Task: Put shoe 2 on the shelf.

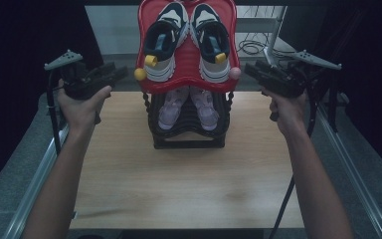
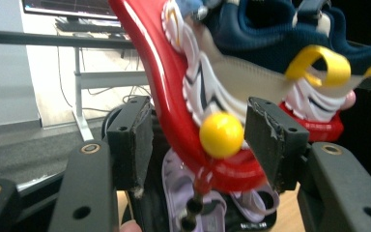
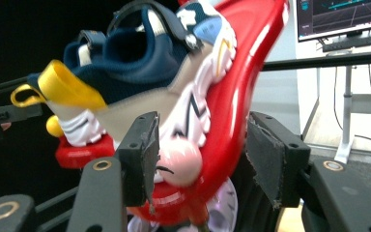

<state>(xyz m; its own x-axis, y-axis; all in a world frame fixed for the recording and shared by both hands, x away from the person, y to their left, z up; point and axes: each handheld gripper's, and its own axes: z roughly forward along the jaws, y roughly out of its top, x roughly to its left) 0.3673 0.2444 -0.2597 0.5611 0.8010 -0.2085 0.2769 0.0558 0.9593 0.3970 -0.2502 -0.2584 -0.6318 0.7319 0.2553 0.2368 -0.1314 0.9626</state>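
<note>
a: as the high view shows, where does the red tray (image 1: pixel 187 79) sit, and what does it carry?

b: it tops a black rack (image 1: pixel 189 134) at the far middle of the wooden table (image 1: pixel 189 189). a pair of navy-and-white sneakers (image 1: pixel 165 42) lies on it, heels toward the person, each with a yellow heel loop (image 1: pixel 150 60). a pair of pale lilac shoes (image 1: pixel 171 109) sits on the rack's lower level, under the tray.

a: and the knobs at the tray's near corners?

b: a yellow ball (image 1: pixel 140 74) at the left corner, a pink ball (image 1: pixel 235 73) at the right.

a: how does the left hand-held gripper (image 1: pixel 121 72) stand?

b: held level, pointing inward at the yellow ball. in the left gripper view the ball (image 2: pixel 221 135) and the tray's edge (image 2: pixel 174 96) lie between its spread jaws; neither pad presses on them.

a: the right hand-held gripper (image 1: pixel 249 69)?

b: mirrored on the other side. in the right gripper view the pink ball (image 3: pixel 179 162) and the red rim (image 3: pixel 227 121) stand between wide-set jaws; the left pad is just beside the ball, whether touching i cannot tell; the right pad is apart from the rim.
</note>
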